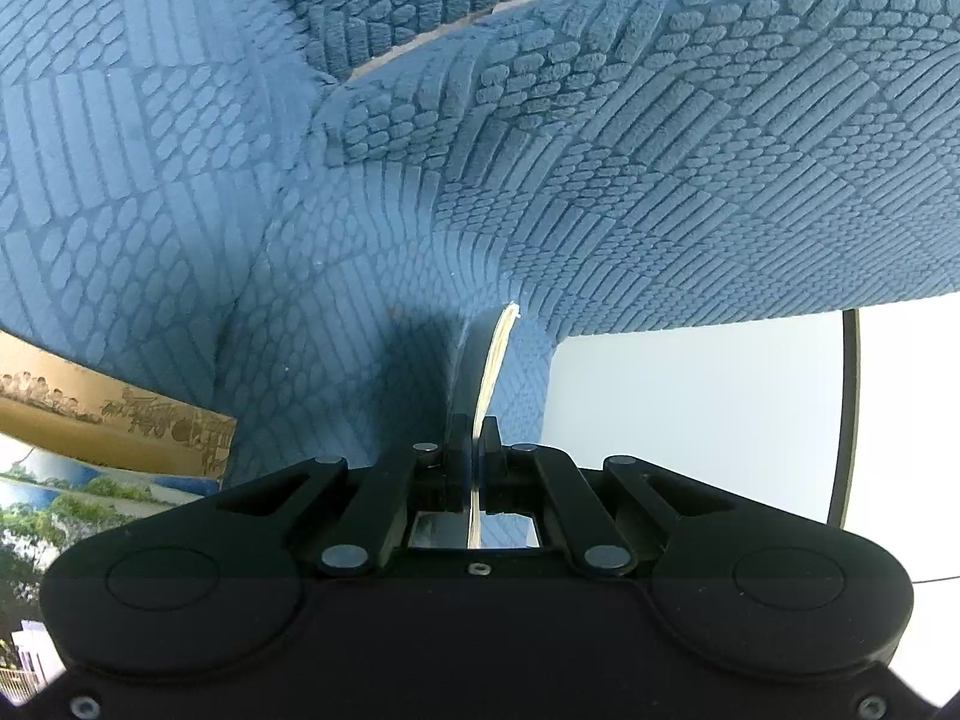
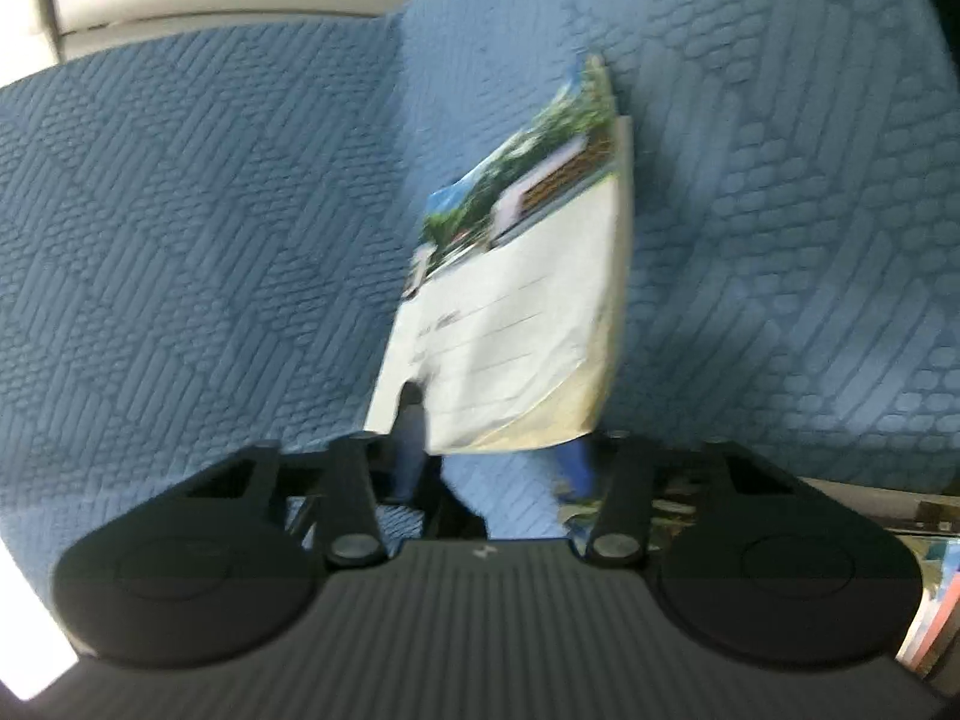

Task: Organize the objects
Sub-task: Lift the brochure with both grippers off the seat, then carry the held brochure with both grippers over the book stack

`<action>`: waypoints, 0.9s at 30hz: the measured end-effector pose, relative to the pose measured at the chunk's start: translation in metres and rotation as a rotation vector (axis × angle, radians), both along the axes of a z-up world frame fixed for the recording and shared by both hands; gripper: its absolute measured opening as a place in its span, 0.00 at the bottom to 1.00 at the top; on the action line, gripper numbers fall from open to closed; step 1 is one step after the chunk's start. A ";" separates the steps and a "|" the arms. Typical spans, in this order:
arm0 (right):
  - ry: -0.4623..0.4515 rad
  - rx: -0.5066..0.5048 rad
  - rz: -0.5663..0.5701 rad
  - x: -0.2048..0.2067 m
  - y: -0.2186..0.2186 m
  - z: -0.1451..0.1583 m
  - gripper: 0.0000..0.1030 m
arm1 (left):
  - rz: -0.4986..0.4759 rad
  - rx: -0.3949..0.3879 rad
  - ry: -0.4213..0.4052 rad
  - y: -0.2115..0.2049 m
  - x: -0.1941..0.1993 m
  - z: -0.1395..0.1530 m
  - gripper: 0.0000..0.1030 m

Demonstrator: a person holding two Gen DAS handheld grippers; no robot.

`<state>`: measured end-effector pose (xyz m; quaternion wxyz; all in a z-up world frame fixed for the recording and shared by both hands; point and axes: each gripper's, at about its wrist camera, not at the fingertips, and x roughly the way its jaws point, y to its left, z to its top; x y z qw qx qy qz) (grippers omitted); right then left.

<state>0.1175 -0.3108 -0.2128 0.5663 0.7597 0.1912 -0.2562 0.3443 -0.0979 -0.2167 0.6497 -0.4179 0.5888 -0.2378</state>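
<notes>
While my left gripper (image 1: pixel 477 444) is pinched tight on the edge of a thin booklet with a dark cover and cream page edges (image 1: pixel 489 372), I judge I am in the carrying step of tidying: the item is lifted and not yet set down anywhere. From the left wrist view the booklet shows edge-on, running straight out from between the fingers, its long axis in line with the gripper and its far end pointing toward the quilted blue fabric cushion (image 1: pixel 660 150) ahead. Below left lie a tan printed sheet with brown line drawings (image 1: pixel 120 414) and a glossy picture of trees and sky (image 1: pixel 72 504).

My right gripper (image 2: pixel 489 468) has a thin white paper booklet with a landscape photo at its top and ruled lines below (image 2: pixel 516 312) sitting at its fingers, but the frame is blurred (motion, I think), and I cannot tell whether the jaws are clamped on it or merely near its lower edge. It stands nearly upright against the blue quilted upholstery (image 2: pixel 210 240), long axis up and down, photo end tilted up and to the right.

Next, I reckon, each booklet needs a flat landing place, squared with the pile, before I let go.
</notes>
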 end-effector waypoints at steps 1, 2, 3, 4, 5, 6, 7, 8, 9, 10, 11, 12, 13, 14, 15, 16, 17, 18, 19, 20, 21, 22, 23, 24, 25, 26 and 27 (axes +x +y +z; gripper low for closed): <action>0.007 0.002 -0.008 0.000 -0.001 -0.001 0.32 | 0.001 0.002 -0.004 0.001 0.000 0.001 0.01; 0.012 -0.006 -0.012 0.000 -0.003 -0.001 0.28 | 0.001 0.002 -0.010 0.002 -0.001 0.003 0.01; 0.017 -0.015 -0.014 -0.001 -0.005 -0.001 0.24 | 0.001 0.003 -0.012 0.003 -0.002 0.004 0.01; 0.019 -0.024 -0.015 -0.002 -0.006 -0.001 0.23 | 0.001 0.005 -0.012 0.004 -0.003 0.004 0.01; 0.020 -0.030 -0.020 -0.003 -0.008 -0.001 0.21 | 0.002 0.008 -0.011 0.004 -0.004 0.004 0.01; 0.024 -0.035 -0.020 -0.004 -0.010 0.000 0.20 | 0.001 0.010 -0.013 0.004 -0.006 0.003 0.01; 0.037 -0.045 -0.017 -0.005 -0.012 0.001 0.19 | -0.001 0.010 -0.011 0.004 -0.007 0.002 0.01; 0.049 -0.060 -0.012 -0.006 -0.014 0.003 0.18 | -0.001 0.009 -0.009 0.004 -0.009 0.002 0.01; 0.057 -0.076 -0.006 -0.006 -0.017 0.004 0.17 | -0.002 0.011 -0.007 0.005 -0.011 0.002 0.01; 0.063 -0.086 0.001 -0.006 -0.019 0.005 0.17 | -0.003 0.014 -0.009 0.004 -0.013 0.003 0.01; 0.064 -0.092 0.006 -0.007 -0.019 0.005 0.16 | -0.003 0.018 -0.012 0.005 -0.016 0.004 0.01; 0.063 -0.099 0.014 -0.008 -0.021 0.005 0.15 | -0.003 0.021 -0.015 0.005 -0.018 0.005 0.01; 0.064 -0.112 0.026 -0.008 -0.020 0.007 0.15 | -0.002 0.022 -0.019 0.007 -0.022 0.008 0.01; 0.066 -0.127 0.040 -0.009 -0.019 0.010 0.14 | 0.001 0.024 -0.024 0.008 -0.026 0.009 0.01; 0.064 -0.143 0.054 -0.010 -0.020 0.011 0.13 | 0.002 0.027 -0.030 0.009 -0.030 0.010 0.01; 0.063 -0.155 0.068 -0.011 -0.021 0.013 0.12 | 0.004 0.029 -0.035 0.010 -0.033 0.011 0.01; 0.061 -0.165 0.080 -0.010 -0.023 0.014 0.12 | 0.008 0.029 -0.036 0.011 -0.037 0.013 0.01; 0.059 -0.171 0.094 -0.011 -0.025 0.016 0.12 | 0.013 0.026 -0.035 0.012 -0.039 0.014 0.01; 0.058 -0.176 0.105 -0.013 -0.026 0.017 0.12 | 0.017 0.024 -0.040 0.014 -0.042 0.015 0.01; 0.054 -0.182 0.119 -0.014 -0.027 0.019 0.11 | 0.018 0.025 -0.048 0.015 -0.046 0.018 0.01; 0.051 -0.190 0.134 -0.016 -0.027 0.022 0.11 | 0.022 0.024 -0.054 0.017 -0.049 0.020 0.01; 0.047 -0.197 0.148 -0.017 -0.028 0.025 0.11 | 0.030 0.019 -0.057 0.019 -0.053 0.021 0.01; 0.042 -0.202 0.161 -0.018 -0.028 0.028 0.11 | 0.039 0.007 -0.050 0.023 -0.056 0.023 0.01; 0.037 -0.207 0.172 -0.019 -0.029 0.032 0.10 | 0.047 -0.008 -0.042 0.026 -0.059 0.024 0.01; 0.030 -0.215 0.181 -0.018 -0.031 0.035 0.10 | 0.051 -0.014 -0.043 0.030 -0.063 0.028 0.01; 0.021 -0.226 0.197 -0.019 -0.032 0.040 0.10 | 0.054 -0.015 -0.049 0.033 -0.066 0.033 0.01; 0.012 -0.230 0.211 -0.020 -0.032 0.044 0.10 | 0.059 -0.021 -0.054 0.036 -0.069 0.036 0.01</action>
